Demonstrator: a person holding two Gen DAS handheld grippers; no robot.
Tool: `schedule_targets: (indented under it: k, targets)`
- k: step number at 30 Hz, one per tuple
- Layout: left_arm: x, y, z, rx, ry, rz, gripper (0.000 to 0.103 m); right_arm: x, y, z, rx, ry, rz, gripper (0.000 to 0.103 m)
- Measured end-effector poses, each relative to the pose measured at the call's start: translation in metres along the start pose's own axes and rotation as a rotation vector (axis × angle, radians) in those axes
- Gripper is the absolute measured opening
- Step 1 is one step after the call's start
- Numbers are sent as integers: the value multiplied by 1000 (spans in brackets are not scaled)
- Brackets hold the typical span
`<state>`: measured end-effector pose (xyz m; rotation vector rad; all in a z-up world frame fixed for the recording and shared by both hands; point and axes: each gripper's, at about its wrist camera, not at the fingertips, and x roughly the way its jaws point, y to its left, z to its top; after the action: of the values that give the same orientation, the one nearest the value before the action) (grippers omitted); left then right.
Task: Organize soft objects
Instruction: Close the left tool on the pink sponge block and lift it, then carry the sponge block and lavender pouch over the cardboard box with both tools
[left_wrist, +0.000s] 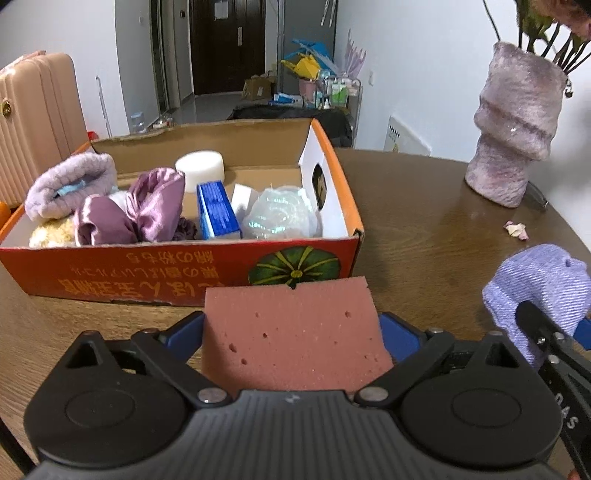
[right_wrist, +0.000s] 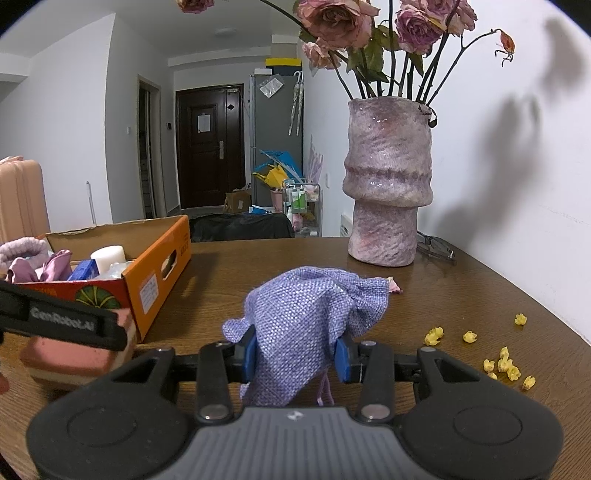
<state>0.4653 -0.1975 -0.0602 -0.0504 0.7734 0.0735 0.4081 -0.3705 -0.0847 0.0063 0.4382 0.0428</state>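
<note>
Left gripper (left_wrist: 293, 332) pinching pink sponge (left_wrist: 295, 332), right gripper (right_wrist: 297, 356) pinching lilac pouch (right_wrist: 310, 314) — pouch grip probably shallow; may slip before orange box (left_wrist: 184, 273).

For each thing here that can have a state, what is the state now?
left gripper: shut on pink sponge, held in front of the box
right gripper: shut on purple cloth pouch, crumpled
cardboard box: open, partly filled
vase: upright, holding dried roses
yellow petals: scattered on table
</note>
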Motion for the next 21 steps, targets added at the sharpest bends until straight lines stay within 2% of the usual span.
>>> schedule_targets:
  k: [12,21]
  targets:
    - [-40,25,2,-30,-81,-30,100,-16,12,2,-7,-70,25,40]
    - [-61,62,5,-74,-124,-28,100,-28,44,2,-6,-99,59,40]
